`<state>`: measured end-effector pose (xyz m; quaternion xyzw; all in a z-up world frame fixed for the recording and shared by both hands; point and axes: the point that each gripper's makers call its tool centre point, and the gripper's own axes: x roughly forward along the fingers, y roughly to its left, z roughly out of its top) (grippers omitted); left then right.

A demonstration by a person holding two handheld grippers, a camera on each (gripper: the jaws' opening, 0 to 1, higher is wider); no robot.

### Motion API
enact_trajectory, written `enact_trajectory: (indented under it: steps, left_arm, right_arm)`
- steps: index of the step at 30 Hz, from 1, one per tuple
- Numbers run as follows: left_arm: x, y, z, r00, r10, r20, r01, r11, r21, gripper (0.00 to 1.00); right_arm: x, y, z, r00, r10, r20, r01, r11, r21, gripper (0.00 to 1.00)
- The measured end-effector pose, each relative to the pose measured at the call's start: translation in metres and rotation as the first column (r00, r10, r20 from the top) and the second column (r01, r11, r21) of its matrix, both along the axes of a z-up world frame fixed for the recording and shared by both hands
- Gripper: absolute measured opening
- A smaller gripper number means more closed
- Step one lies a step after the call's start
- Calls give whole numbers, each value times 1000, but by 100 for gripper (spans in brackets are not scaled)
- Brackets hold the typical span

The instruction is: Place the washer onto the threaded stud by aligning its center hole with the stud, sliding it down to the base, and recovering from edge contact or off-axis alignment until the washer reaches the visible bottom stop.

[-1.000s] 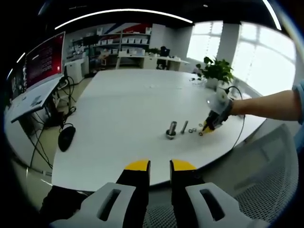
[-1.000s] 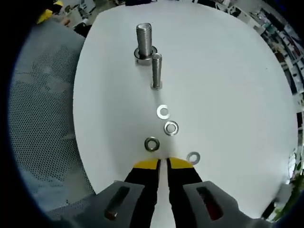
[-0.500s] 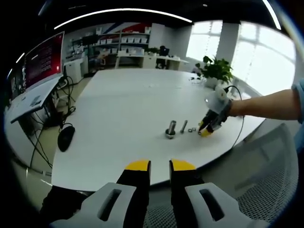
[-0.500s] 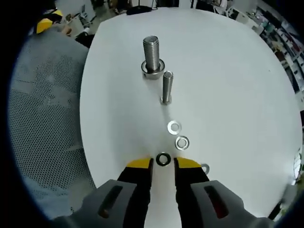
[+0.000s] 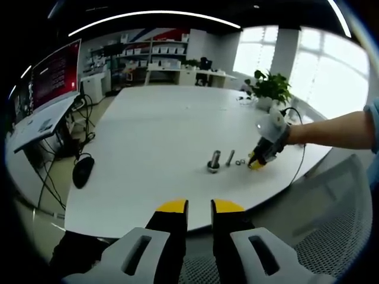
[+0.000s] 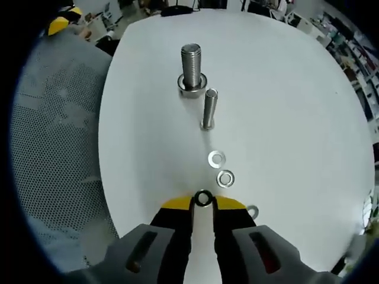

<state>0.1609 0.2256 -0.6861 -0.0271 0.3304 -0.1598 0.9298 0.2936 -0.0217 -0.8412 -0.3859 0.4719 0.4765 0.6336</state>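
Since half a second ago, the right tool (image 6: 203, 202) has narrowed its jaws onto the dark washer (image 6: 203, 198) (now pinched between the yellow tips), low over the white bench (image 6: 284, 118). The left tool (image 5: 199, 206) stays slightly open, holding nothing, well apart from the stud (image 6: 191, 64).

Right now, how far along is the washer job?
Early. Done: the thick stud seems to have one ring at its base already. In hand: the right claw has closed around a dark washer lying on the table, not lifted yet. Left: carry it over, centre the hole on a stud and slide it down. The left claw hangs back, open.
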Motion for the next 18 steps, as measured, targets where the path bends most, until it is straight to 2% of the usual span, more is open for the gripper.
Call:
enact_trajectory:
  steps: [5, 9, 18]
  left_arm:
    - [0, 0, 0, 1000, 1, 2, -1, 1000, 1, 13]
    - [1, 0, 0, 1000, 2, 4, -2, 1000, 2, 12]
    - [1, 1, 0, 1000, 3, 3, -3, 1000, 3, 12]
  right_arm:
    - [3, 0, 1, 1000, -18, 7, 17, 1000, 15, 14]
    - [6, 9, 13, 999, -52, -4, 52, 996, 73, 14]
    - [18, 37, 47, 996, -50, 77, 35, 983, 183, 13]
